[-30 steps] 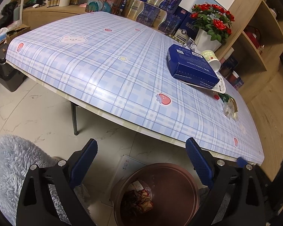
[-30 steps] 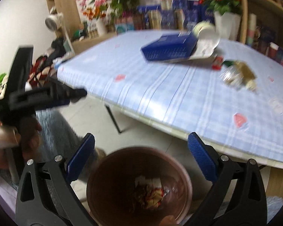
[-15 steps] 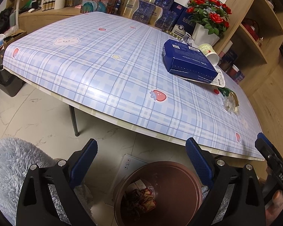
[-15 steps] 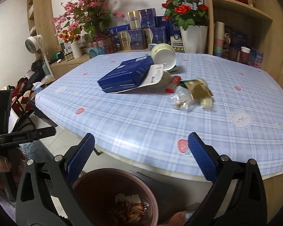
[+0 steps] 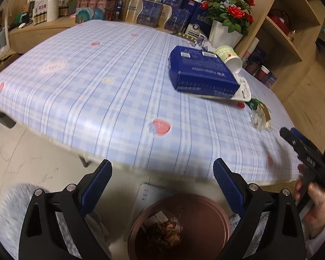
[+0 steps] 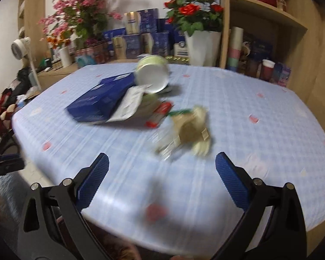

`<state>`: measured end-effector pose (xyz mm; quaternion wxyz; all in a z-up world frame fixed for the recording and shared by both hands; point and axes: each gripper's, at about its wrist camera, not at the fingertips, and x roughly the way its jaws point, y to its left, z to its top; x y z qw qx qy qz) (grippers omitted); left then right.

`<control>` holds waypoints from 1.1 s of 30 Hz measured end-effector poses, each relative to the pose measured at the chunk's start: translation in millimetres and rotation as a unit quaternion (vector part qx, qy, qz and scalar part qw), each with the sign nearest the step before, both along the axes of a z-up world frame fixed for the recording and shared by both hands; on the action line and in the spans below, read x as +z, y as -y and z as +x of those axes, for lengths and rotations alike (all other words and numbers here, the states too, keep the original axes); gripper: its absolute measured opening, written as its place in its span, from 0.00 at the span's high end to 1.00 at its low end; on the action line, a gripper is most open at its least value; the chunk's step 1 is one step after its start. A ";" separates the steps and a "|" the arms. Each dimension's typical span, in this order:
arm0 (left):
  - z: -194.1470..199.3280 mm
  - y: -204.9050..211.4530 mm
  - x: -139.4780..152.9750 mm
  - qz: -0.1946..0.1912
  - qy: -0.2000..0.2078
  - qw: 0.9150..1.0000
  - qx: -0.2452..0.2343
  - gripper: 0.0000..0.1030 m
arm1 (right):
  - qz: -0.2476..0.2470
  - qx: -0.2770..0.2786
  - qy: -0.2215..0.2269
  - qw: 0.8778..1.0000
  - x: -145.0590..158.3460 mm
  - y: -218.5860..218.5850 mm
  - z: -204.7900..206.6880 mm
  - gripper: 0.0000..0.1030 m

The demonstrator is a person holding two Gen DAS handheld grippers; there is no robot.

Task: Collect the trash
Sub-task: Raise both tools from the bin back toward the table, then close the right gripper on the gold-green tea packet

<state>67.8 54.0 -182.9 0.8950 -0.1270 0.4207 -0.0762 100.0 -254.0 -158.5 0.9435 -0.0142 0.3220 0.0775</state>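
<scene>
Left tool [image 5: 162, 179]: black frame with blue ribbed pads, jaws spread wide and holding nothing, hanging over the floor just short of the tabletop's near edge.
Below the left tool: a round reddish-brown plastic trash bin [image 5: 205, 205] on the floor, with crumpled printed wrappers [image 5: 162, 231] lying at its bottom.
Beside the bin: a fluffy grey rug [image 5: 13, 205] to the left and a flat white panel [image 5: 148, 195] on the pale floor tiles.
Right tool [image 6: 161, 177]: the same black-and-blue build, jaws wide apart and empty, held above the near part of the tabletop and aimed at the litter; the left view catches it at the right edge, gripped by a person's hand [image 5: 316, 203].
Tabletop [image 5: 97, 82]: covered in a light blue checked cloth printed with pink strawberries.
Nearest trash: a crumpled clear-and-tan plastic wrapper [image 6: 187, 130], motion-blurred, just ahead of the right tool.
Next to it: a small red-and-green packet [image 6: 160, 113], touching the wrapper's far side as far as the blur allows.
Further back: a flat dark blue cardboard box [image 6: 101, 99] lying on a white printed sheet [image 6: 127, 104].
Against the box: a white paper cup with a green band [image 6: 152, 73], tipped on its side, mouth toward the right camera.
Background: a white pot of red roses [image 6: 202, 43] at the far edge, beside a wooden shelf unit [image 6: 270, 32].
</scene>
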 end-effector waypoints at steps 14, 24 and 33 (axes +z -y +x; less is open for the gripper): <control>71.7 69.3 35.8 0.043 0.036 0.997 -0.052 0.11 | 0.024 0.016 -0.043 0.999 -12.9 24.1 98.5 0.39; 92.2 116.1 27.6 0.065 0.029 0.993 -0.095 0.11 | 0.039 0.033 -0.077 0.996 -24.6 29.4 106.3 0.60; 116.9 120.8 41.0 0.027 0.008 0.996 -0.084 0.11 | 0.087 0.020 -0.022 0.996 -6.6 47.0 95.2 0.63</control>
